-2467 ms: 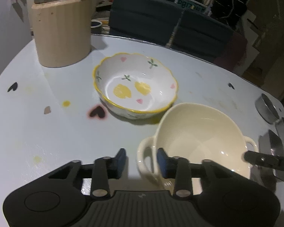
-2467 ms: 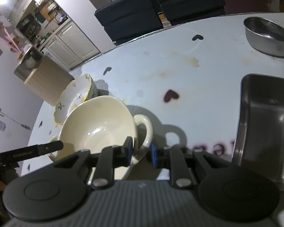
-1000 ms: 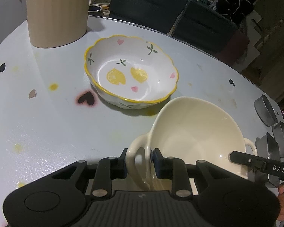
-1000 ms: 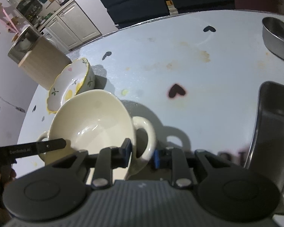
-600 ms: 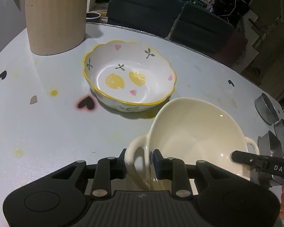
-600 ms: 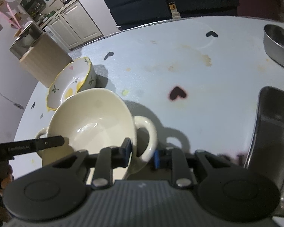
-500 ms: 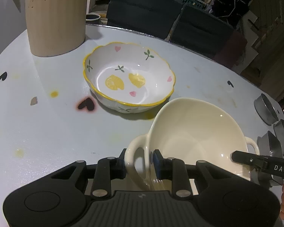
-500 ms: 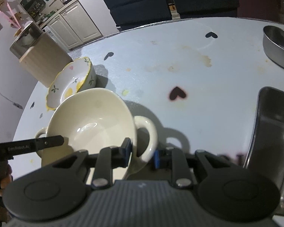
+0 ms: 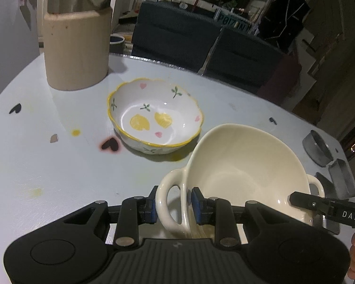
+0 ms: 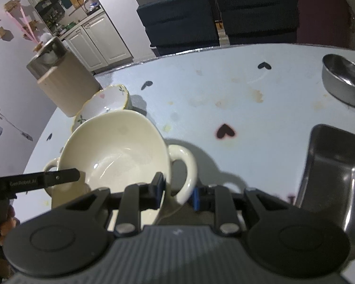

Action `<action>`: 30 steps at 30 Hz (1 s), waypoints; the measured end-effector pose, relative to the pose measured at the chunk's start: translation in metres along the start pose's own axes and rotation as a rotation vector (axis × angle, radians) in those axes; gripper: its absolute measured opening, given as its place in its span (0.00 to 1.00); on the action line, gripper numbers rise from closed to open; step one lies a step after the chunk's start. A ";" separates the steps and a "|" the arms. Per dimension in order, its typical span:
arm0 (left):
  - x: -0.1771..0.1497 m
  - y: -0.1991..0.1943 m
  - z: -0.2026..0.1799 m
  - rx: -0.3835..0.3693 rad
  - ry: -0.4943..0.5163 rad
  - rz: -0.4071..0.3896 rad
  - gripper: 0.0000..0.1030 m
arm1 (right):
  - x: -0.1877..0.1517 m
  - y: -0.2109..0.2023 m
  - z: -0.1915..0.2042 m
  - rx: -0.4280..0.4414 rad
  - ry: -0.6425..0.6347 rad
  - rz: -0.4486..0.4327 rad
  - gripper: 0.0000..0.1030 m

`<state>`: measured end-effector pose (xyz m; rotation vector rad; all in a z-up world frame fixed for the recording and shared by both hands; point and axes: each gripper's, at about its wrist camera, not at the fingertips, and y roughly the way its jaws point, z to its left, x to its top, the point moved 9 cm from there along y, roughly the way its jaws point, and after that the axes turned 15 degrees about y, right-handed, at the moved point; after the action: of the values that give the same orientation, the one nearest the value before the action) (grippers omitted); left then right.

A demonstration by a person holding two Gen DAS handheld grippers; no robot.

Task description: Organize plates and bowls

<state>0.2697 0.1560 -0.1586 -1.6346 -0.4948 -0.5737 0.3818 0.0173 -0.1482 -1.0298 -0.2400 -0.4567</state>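
Two bowls sit on your pale table (image 9: 47,170): the cream bowl (image 9: 246,163) near you, and the floral bowl (image 9: 155,118) at approx 11 o'clock from it, just beside, w/ the cream rim overlapping it in the right wrist view. Your left gripper (image 9: 172,204) is clamped on the cream bowl's left handle, jaws nearly closed. Your right gripper (image 10: 177,193) pinches the opp. handle likewise. Cream bowl is tilted. Beige canister (image 9: 77,49) stands at 10 o'clock; steel tray (image 10: 331,172) and steel bowl (image 10: 343,82) at 2–3 o'clock.
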 end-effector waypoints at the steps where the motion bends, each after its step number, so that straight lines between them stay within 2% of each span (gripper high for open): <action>1: 0.000 -0.005 -0.002 -0.002 0.000 -0.009 0.28 | 0.000 -0.006 0.001 0.003 -0.004 -0.008 0.28; 8: -0.002 -0.039 -0.018 -0.009 0.005 -0.056 0.28 | -0.009 -0.048 0.006 0.020 -0.064 -0.080 0.28; 18: -0.010 -0.071 -0.056 -0.022 0.085 -0.132 0.27 | -0.025 -0.089 -0.012 0.052 0.008 -0.140 0.27; 24: -0.027 -0.076 -0.073 -0.056 0.110 -0.124 0.27 | -0.039 -0.111 -0.028 0.048 0.013 -0.160 0.27; 30: -0.051 -0.070 -0.087 -0.082 0.135 -0.076 0.27 | -0.057 -0.120 -0.043 0.016 0.035 -0.156 0.26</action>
<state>0.1789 0.0798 -0.1270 -1.6467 -0.4405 -0.7641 0.2736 -0.0578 -0.1006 -0.9906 -0.2930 -0.6123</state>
